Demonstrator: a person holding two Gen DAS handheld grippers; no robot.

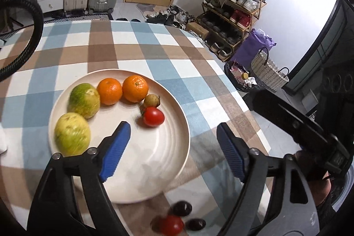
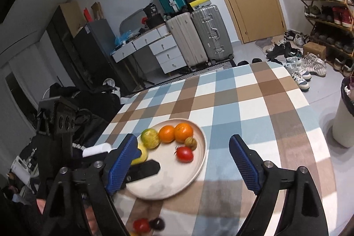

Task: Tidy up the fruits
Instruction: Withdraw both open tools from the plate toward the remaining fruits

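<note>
A cream plate (image 1: 154,160) (image 2: 199,167) sits on the checked tablecloth. On it lie two yellow-green fruits (image 1: 84,100) (image 2: 150,138), two oranges (image 1: 135,88) (image 2: 183,132), a small brown fruit (image 1: 151,100) (image 2: 190,142) and a red tomato (image 1: 153,117) (image 2: 184,154). Off the plate, near the table's front edge, lie another red tomato (image 1: 171,225) (image 2: 141,225) and two dark fruits (image 1: 182,208) (image 2: 157,223). My left gripper (image 1: 173,132) hovers open over the plate's right side, nothing between its fingers. My right gripper (image 2: 182,142) is open and empty above the plate.
The checked tablecloth (image 1: 124,45) (image 2: 254,103) covers a rounded table. A black hose (image 1: 33,36) arcs at the left. Beyond the table's right edge stand a shoe rack (image 1: 232,14), a woven basket (image 1: 267,72) and a bin (image 2: 345,116); suitcases (image 2: 199,36) stand behind.
</note>
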